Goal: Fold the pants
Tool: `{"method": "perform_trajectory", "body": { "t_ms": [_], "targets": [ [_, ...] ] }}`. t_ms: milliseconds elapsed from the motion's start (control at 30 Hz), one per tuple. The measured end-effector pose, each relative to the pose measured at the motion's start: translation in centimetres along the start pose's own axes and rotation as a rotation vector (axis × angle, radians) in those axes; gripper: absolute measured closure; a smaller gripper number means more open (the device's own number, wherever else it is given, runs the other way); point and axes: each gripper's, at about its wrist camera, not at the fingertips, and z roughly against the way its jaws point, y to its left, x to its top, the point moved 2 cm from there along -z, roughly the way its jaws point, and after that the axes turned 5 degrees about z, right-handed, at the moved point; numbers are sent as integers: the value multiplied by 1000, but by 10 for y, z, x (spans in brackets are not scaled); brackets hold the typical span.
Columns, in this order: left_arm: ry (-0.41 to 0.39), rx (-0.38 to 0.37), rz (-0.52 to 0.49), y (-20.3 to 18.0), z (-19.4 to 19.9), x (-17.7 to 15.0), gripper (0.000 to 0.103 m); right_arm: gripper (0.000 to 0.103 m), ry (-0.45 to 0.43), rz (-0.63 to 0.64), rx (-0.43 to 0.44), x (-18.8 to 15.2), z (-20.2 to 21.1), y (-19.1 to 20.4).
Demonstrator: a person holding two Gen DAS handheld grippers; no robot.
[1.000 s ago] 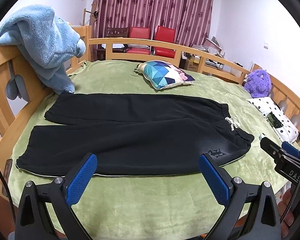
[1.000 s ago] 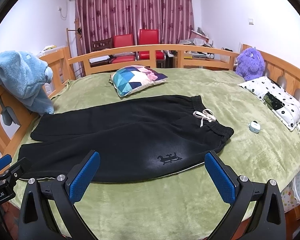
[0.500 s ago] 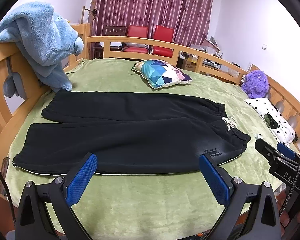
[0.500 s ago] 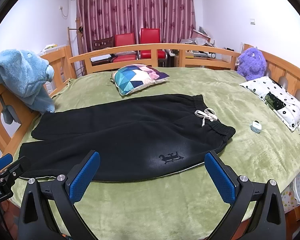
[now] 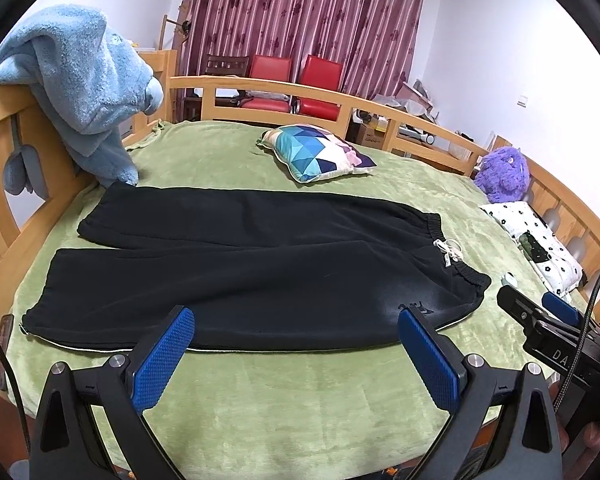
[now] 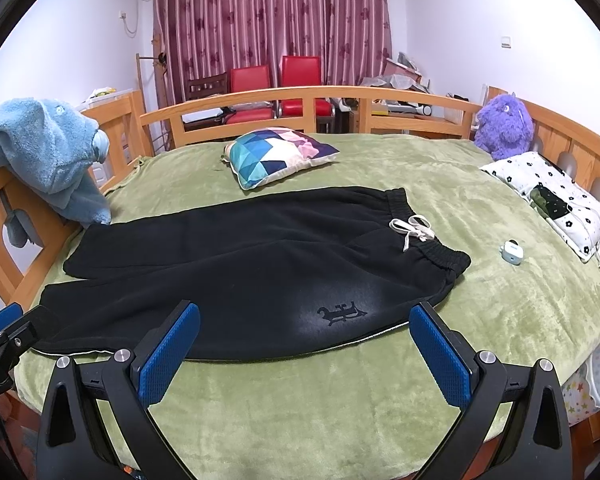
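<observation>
pants: black pants [image 5: 260, 272] lie flat on the green bed [image 5: 300, 400], both legs spread out, waistband [image 6: 432, 236] toward the purple plush [image 6: 502, 126]
done so far: honestly nothing, no fold in them yet
left gripper [image 5: 296, 354]: jaws wide, holding nothing, hanging over the pants' near edge
right gripper [image 6: 304, 350]: same deal, wide and empty, near the logo [image 6: 340, 312]
left to do: looks like every fold, starting with one leg over the other

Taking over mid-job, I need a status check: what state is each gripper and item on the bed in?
left gripper: open, empty
right gripper: open, empty
pants: flat, unfolded, legs side by side
drawstring: tied
patterned cushion: lying beyond the pants, apart
</observation>
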Motion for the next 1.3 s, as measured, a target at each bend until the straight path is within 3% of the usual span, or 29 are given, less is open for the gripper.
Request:
{"method": "perform_trajectory", "body": {
  "t_ms": [933, 1133, 1300],
  "targets": [
    [-38, 17, -9, 0, 9, 0, 2, 0, -51, -19, 5, -5, 18, -2],
    [-33, 43, -51, -5, 15, -4, 8, 0, -60, -47, 41, -19, 29, -13],
    [-39, 13, -51, -6, 28, -9, 10, 0, -69, -69, 35, -41, 34, -23]
  ]
}}
